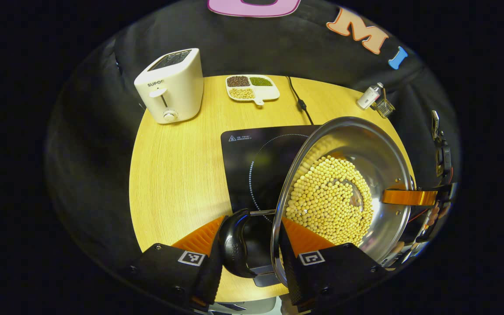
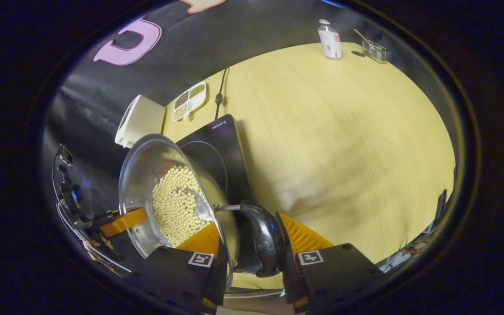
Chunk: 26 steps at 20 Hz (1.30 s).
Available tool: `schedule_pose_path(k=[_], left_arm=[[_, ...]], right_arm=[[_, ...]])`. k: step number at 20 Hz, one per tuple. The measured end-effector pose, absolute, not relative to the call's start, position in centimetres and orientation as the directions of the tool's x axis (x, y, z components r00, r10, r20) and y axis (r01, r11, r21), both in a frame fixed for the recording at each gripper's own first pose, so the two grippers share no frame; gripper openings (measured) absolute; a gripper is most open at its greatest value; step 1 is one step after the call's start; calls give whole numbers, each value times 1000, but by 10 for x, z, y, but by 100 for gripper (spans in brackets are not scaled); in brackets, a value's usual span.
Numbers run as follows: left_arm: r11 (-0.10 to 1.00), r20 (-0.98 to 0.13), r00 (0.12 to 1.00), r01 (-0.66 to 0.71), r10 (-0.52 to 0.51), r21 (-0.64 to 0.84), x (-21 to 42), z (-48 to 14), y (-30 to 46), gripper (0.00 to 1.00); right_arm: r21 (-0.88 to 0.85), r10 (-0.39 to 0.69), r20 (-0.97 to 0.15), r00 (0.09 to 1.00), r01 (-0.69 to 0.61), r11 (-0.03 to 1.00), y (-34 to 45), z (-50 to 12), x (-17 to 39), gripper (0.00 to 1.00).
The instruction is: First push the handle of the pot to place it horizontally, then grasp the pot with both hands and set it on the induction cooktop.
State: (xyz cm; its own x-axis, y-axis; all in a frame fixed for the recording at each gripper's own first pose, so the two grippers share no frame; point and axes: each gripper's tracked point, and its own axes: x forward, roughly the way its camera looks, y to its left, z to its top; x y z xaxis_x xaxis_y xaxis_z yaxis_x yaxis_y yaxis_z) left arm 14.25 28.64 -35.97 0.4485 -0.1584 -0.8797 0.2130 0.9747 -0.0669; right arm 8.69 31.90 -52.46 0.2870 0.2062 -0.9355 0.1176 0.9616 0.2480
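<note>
Polished steel, bean-laden and slippery, the pot (image 1: 348, 188) hangs tilted over the induction cooktop (image 1: 256, 166) ahead of my left hand-held gripper (image 1: 252, 245) and right hand-held gripper (image 2: 252, 249), each clamped on its black side handle (image 1: 234, 249), which I judge the surest hold.

Grips black side handle (image 1: 234, 249) of tilted steel pot (image 1: 387, 157) of yellow beans at lower centre, above black cooktop (image 1: 252, 162).
</note>
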Motion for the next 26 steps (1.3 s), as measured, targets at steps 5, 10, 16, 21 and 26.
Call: schedule_pose_path(k=[5,10,16,21,26], left_arm=[[973,-883,445,224,-147,-49,159,-368,293,63],[975,-887,439,219,-142,-48,174,-375,291,63],[979,-885,448,200,-122,-34,187,-379,296,63],[980,-888,447,196,-109,-22,190,-379,298,63],[981,-887,448,193,-113,-28,190,-380,298,64]], right_arm=[[247,207,-942,265,125,961,324,-538,100,55],[230,191,-947,258,130,964,324,-545,116,55],[231,198,-948,250,108,967,330,-553,132,51],[234,203,-950,238,110,966,331,-558,136,55],[232,205,-945,255,84,969,333,-560,138,55]])
